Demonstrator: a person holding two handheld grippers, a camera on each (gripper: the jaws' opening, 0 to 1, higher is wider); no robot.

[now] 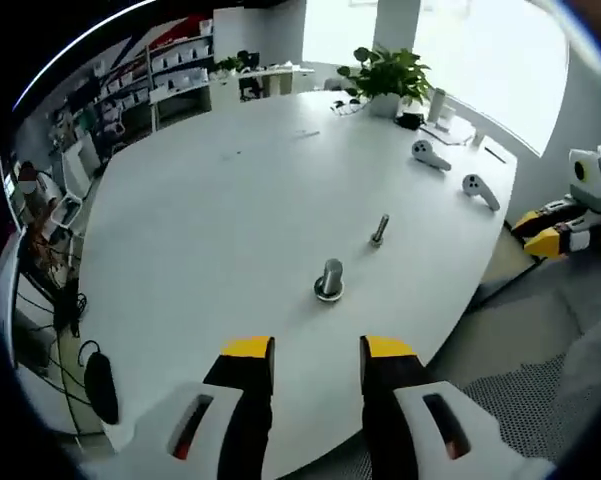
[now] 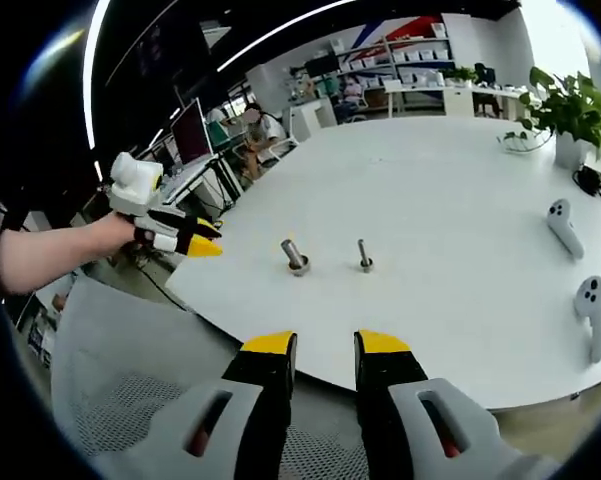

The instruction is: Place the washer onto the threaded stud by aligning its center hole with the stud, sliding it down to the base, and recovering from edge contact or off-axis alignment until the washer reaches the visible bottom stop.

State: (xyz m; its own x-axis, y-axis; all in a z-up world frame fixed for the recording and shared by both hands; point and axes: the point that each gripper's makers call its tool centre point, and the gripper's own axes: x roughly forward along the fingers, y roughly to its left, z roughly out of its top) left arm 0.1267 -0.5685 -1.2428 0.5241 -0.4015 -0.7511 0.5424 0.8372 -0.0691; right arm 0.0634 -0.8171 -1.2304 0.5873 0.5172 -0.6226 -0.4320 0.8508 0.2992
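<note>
Washer (image 1: 328, 291) lies at the base of the thicker threaded stud (image 1: 331, 274) on the white desk (image 1: 230, 220), beside a slimmer bolt (image 1: 379, 229). Left gripper (image 1: 317, 351) and right gripper (image 2: 325, 346) both hover off the desk edge, fingers parted and empty. 2 controllers (image 1: 431, 155) rest farther off.

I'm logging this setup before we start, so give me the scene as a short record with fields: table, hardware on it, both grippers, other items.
table: large white table, rounded edge
hardware: two upright metal pieces near the front edge, a thick stud with washer-like base and a thinner bolt, apart
left gripper: open, empty, short of the table edge
right gripper: open, empty, off the table
other items: two white controllers, potted plant
washer: cannot tell apart from the stud's base
</note>
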